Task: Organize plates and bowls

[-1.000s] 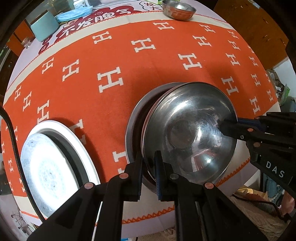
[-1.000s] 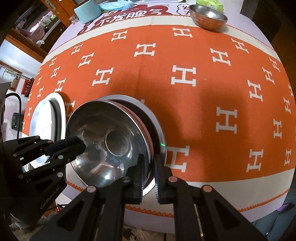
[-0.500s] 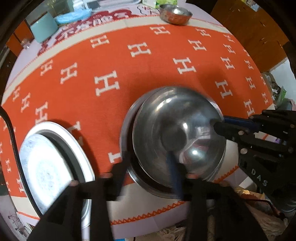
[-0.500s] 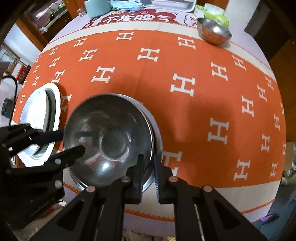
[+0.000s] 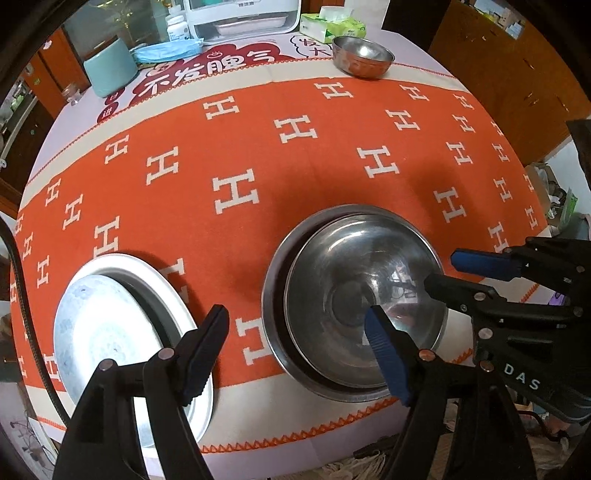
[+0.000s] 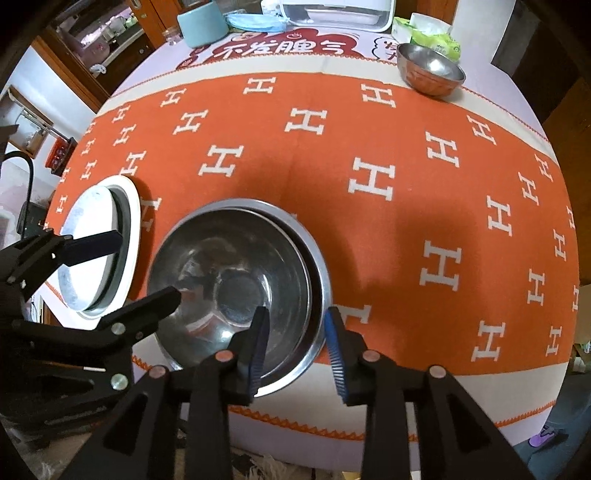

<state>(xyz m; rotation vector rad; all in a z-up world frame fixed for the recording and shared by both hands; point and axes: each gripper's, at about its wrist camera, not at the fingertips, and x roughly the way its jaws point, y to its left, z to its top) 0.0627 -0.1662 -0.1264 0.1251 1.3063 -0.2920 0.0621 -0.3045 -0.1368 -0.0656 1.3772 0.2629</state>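
A shiny steel bowl (image 5: 354, 302) (image 6: 236, 280) sits nested in a wider steel bowl (image 5: 273, 280) (image 6: 321, 266) near the table's front edge. My left gripper (image 5: 295, 317) (image 6: 144, 264) straddles the bowls' left rim. Its jaws are opening and the pads are clear of the metal. At the right rim, my right gripper (image 6: 297, 314) (image 5: 445, 271) also has its jaws opening; the rim stands between the fingers, untouched. A stack of white plates (image 5: 110, 325) (image 6: 99, 251) lies to the left. A small steel bowl (image 5: 362, 55) (image 6: 430, 68) stands at the far right.
An orange cloth (image 5: 258, 147) with white H marks covers the table. Along the far edge stand a teal container (image 5: 109, 66), a blue mask (image 5: 166, 51), a white appliance (image 5: 243, 14) and a tissue pack (image 5: 332, 26). The front edge drops off just below the grippers.
Both grippers were shut on the steel bowl's rim, holding it tilted over the wider bowl. It now rests level inside, and both pairs of jaws have spread off the rim.
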